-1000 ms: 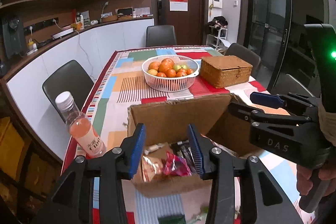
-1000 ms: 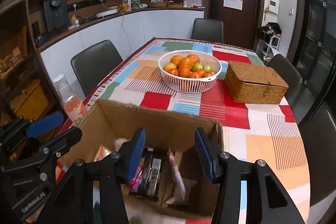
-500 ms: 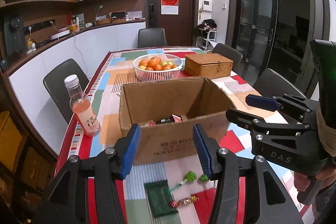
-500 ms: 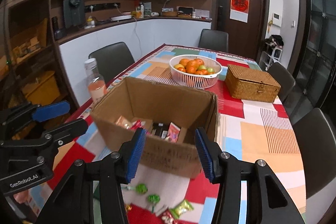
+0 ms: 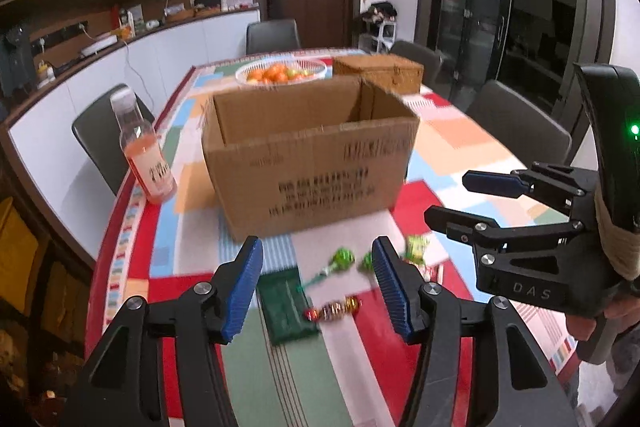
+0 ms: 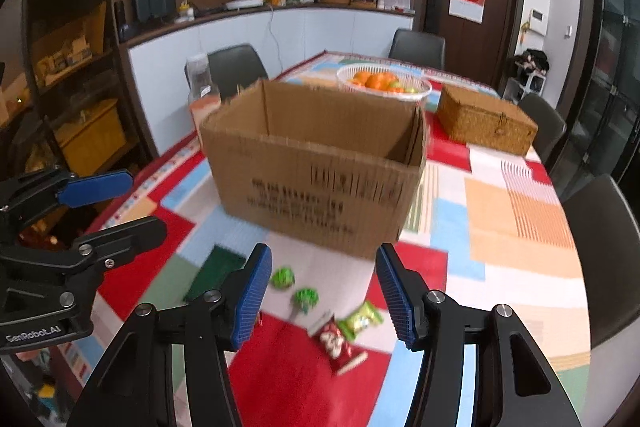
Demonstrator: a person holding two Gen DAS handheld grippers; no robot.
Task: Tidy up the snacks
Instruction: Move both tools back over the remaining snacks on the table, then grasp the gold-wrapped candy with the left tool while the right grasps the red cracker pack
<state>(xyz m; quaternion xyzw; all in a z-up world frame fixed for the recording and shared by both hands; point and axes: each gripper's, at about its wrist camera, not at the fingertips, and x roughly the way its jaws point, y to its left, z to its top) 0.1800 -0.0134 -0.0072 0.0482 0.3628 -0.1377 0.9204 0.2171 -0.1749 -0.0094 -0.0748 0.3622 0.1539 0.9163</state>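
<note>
- I am looking down a dining room with a dark door at upper centre; the table (image 5: 460, 143) wears a patchwork cloth of bright blocks.
- The cardboard box (image 5: 308, 163) stands open-topped at the middle of both views, with a pink drink bottle (image 5: 146, 151) just beside it at left, and a fruit basket (image 6: 384, 85) and wicker case (image 6: 484, 123) behind.
- The loose snacks lie on the cloth in the lower centre, in front of the box: two green lollipops (image 6: 296, 287), a green sachet (image 6: 362, 319), a red packet (image 6: 334, 343), a foil-wrapped candy (image 5: 334, 307) and a flat dark green packet (image 5: 288, 303).
- My left gripper (image 5: 318, 287) hangs above them with its jaws wide apart, holding nothing; my right gripper (image 6: 324, 295) is likewise spread and empty.
- I judge these light, crinkly and slippery; film wrappers will slide, so I would pinch across a packet's middle.
- The lollipops I would take by the wrapped head, as the thin stick may slip out.
- The flat packet lies flush, so an edge is probably the only purchase.
</note>
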